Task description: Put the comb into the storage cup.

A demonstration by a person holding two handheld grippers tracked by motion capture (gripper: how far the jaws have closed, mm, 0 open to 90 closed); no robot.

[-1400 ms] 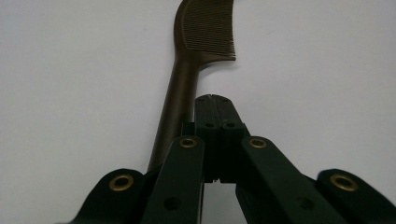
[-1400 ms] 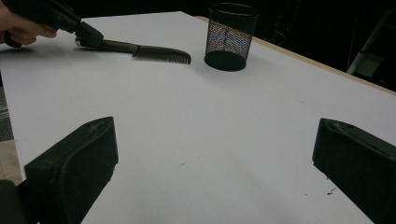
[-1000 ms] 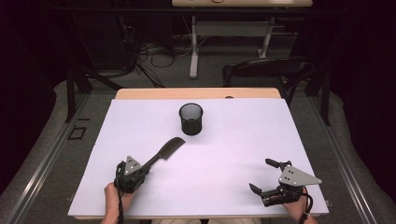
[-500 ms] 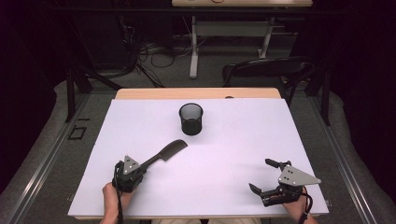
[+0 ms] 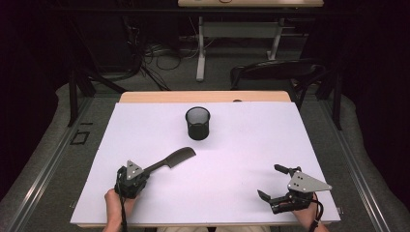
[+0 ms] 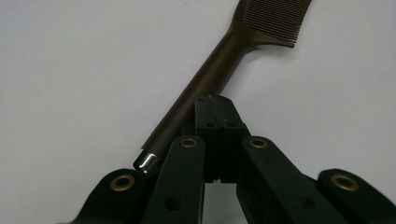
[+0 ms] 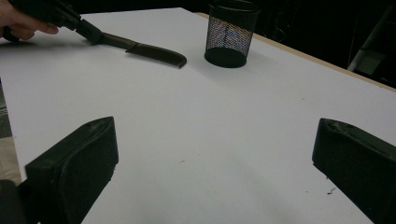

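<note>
The white counter (image 5: 232, 159) takes up the middle of the high view, with a strip of bare wood along its far edge and dark floor on both sides. A black mesh pen cup (image 5: 197, 123) stands upright at about 12 o'clock, near the far edge and well apart from both hands. The dark comb (image 5: 170, 160) lies flat at about 8 o'clock, its toothed end pointing toward 2 o'clock and its handle running back into the left gripper (image 5: 140, 175), whose jaws are pressed together on the handle near its shiny butt end. The right gripper (image 5: 270, 182) rests at 4 o'clock near the near edge, jaws spread wide with nothing between them. Bare white surface lies open between the comb, the cup and the right gripper.
</note>
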